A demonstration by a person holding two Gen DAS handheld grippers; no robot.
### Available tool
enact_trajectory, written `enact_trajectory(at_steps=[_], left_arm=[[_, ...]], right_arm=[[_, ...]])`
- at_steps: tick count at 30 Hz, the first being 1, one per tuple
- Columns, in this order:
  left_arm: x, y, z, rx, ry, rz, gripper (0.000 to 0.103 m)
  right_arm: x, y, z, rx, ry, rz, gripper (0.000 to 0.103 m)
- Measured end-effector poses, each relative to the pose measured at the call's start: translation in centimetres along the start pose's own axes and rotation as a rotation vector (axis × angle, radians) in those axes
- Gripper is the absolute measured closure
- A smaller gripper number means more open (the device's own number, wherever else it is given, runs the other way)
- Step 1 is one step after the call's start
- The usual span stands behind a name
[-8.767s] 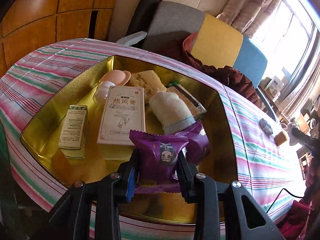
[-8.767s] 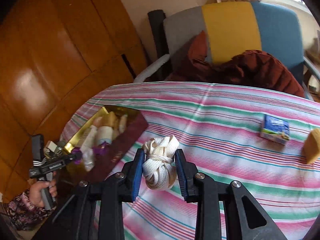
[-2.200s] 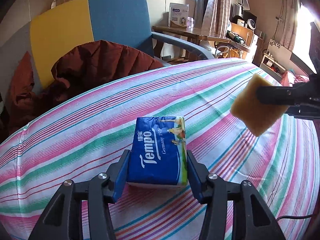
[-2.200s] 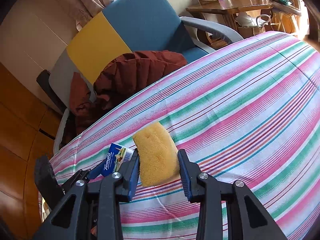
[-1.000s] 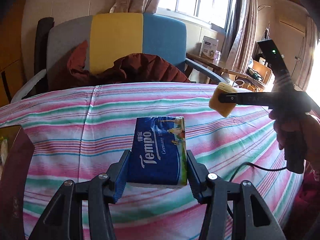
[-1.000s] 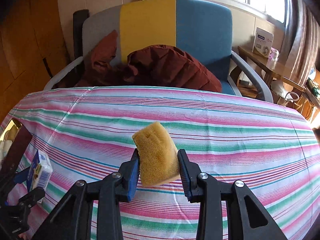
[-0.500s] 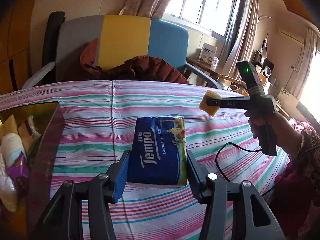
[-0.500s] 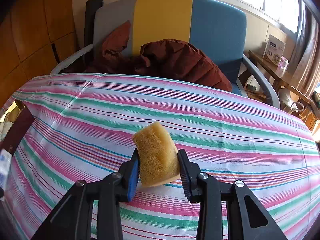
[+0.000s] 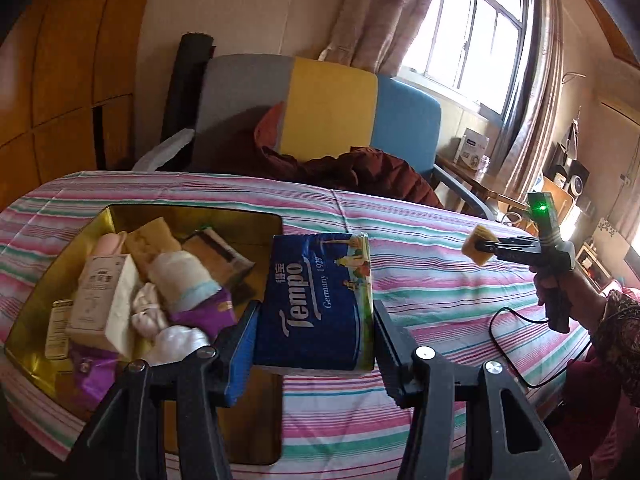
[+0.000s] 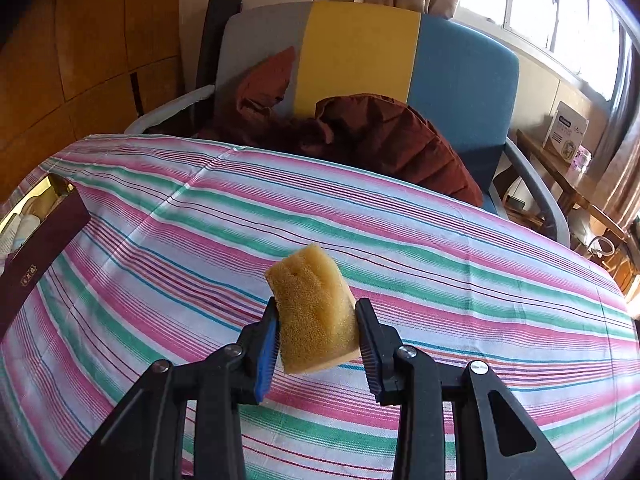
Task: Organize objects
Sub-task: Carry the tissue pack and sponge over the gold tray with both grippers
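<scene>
Hidden parts: the gold-lined tin box [image 9: 96, 224] was cut off at the left edge of the right wrist view, where only its maroon outer wall [image 10: 36, 256] and a sliver of contents showed; print on the small cartons inside was too small to read.
Tissue pack: a dark blue soft-plastic Tempo tissue pack [image 9: 320, 300], rectangular and glossy, was clamped between the jaws of the left hand-held gripper [image 9: 314, 336], held in the air over the near right corner of the box.
Sponge: a yellow, porous sponge block [image 10: 316, 312], wedge-shaped, was pinched in the right hand-held gripper [image 10: 316, 340] above the striped cloth, well apart from the box.
Box contents: a beige carton [image 9: 102, 296], a rolled cream cloth [image 9: 182, 280], purple foil packets [image 9: 204, 312], another sponge [image 9: 152, 240].
Worktop: covered by a pink, green and white striped cloth [image 10: 440, 248].
Background: an armchair [image 10: 400, 64] in grey, yellow and blue carried a rumpled maroon garment [image 10: 380, 140].
</scene>
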State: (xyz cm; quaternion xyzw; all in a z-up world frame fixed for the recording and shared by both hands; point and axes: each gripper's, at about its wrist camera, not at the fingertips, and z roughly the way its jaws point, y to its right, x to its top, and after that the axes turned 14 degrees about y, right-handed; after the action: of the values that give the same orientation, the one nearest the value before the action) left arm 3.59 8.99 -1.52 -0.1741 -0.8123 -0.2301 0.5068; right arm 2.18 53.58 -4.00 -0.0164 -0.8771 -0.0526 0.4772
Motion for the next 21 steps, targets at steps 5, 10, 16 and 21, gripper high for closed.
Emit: enact_trajectory(at_steps=[5, 10, 16, 21], left_arm=[[-0.9, -3.0, -1.4, 0.049, -0.009, -0.018, 0.050], [-2.0, -5.2, -1.1, 0.062, -0.068, -0.033, 0.050], [-2.8, -5.2, -0.5, 0.032, -0.125, 0.031, 0.050], [-3.5, -5.9, 0.4, -0.004, -0.170, -0.026, 0.050]], right_arm=[[1.2, -2.2, -1.4, 0.047, 0.009, -0.005, 0.066], [3.1, -6.2, -4.2, 0.153, 0.058, 0.051, 0.066], [4.5, -11.2, -6.5, 0.265, 0.101, 0.103, 0.066], [4.6, -14.6, -7.2, 0.338, 0.102, 0.154, 0.066]])
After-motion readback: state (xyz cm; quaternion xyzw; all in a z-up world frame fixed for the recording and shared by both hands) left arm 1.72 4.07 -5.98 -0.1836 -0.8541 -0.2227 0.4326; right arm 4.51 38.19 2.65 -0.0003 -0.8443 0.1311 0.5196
